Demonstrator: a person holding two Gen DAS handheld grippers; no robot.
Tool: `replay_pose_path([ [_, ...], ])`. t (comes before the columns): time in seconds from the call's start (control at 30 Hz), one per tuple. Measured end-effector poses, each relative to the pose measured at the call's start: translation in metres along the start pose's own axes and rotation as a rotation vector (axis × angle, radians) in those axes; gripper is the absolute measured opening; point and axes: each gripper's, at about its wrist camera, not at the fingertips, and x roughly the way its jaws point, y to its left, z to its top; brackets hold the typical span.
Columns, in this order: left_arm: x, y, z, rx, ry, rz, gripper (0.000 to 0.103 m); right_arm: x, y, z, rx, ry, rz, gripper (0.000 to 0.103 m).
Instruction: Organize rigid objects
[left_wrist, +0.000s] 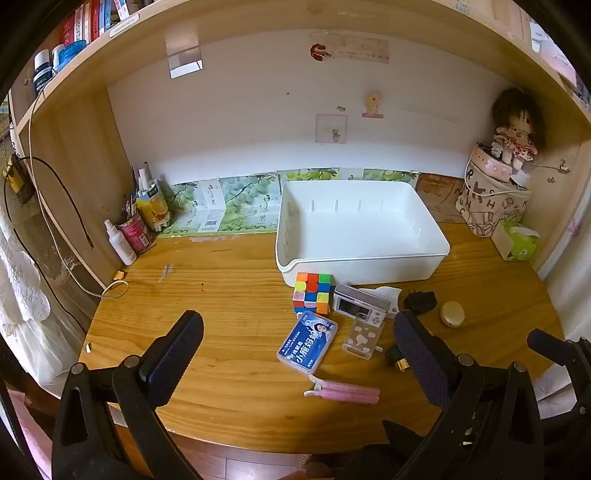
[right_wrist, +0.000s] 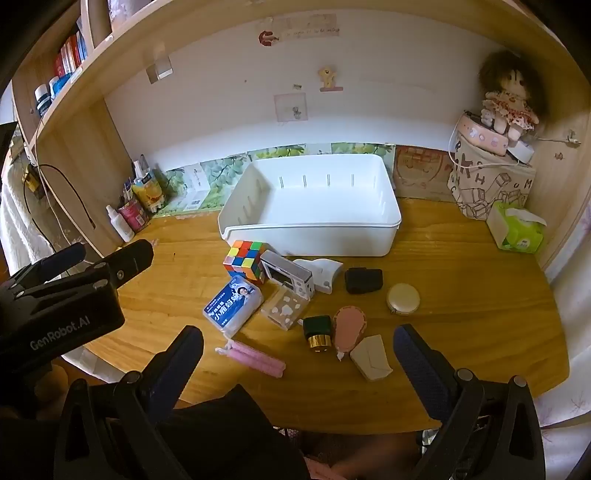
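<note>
An empty white bin (left_wrist: 369, 258) (right_wrist: 314, 236) stands at the back of the wooden desk. In front of it lie a Rubik's cube (left_wrist: 312, 291) (right_wrist: 245, 258), a small silver camera (left_wrist: 360, 304) (right_wrist: 288, 275), a blue card box (left_wrist: 308, 341) (right_wrist: 232, 304), a clear case (left_wrist: 364, 336) (right_wrist: 284, 308), a pink comb (left_wrist: 349, 393) (right_wrist: 255, 358), a black charger (right_wrist: 364, 280), a round gold compact (right_wrist: 403, 298), a dark bottle with gold cap (right_wrist: 317, 330) and a pink brush (right_wrist: 349, 326). My left gripper (left_wrist: 299, 354) is open and empty above the desk's near edge. My right gripper (right_wrist: 299, 362) is open and empty.
Bottles and a pen cup (left_wrist: 135, 227) stand at the back left. A fabric basket with a doll (right_wrist: 491, 177) and a green tissue pack (right_wrist: 517, 230) stand at the back right. A beige envelope (right_wrist: 371, 356) lies near my right gripper. Shelves overhang the desk.
</note>
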Motion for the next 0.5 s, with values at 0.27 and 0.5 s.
replay_pose_path([
  [0.27,-0.0001,0.0065,-0.0011,0.002,0.008,-0.012,0.102,0.0007,0.0008,-0.0007,0.004,0.007,0.001,0.103],
  [0.5,0.0032,0.0093,-0.0052,0.012,0.021,-0.029,0.102,0.0034,0.0091,-0.0057,-0.012,0.008,0.002,0.103],
])
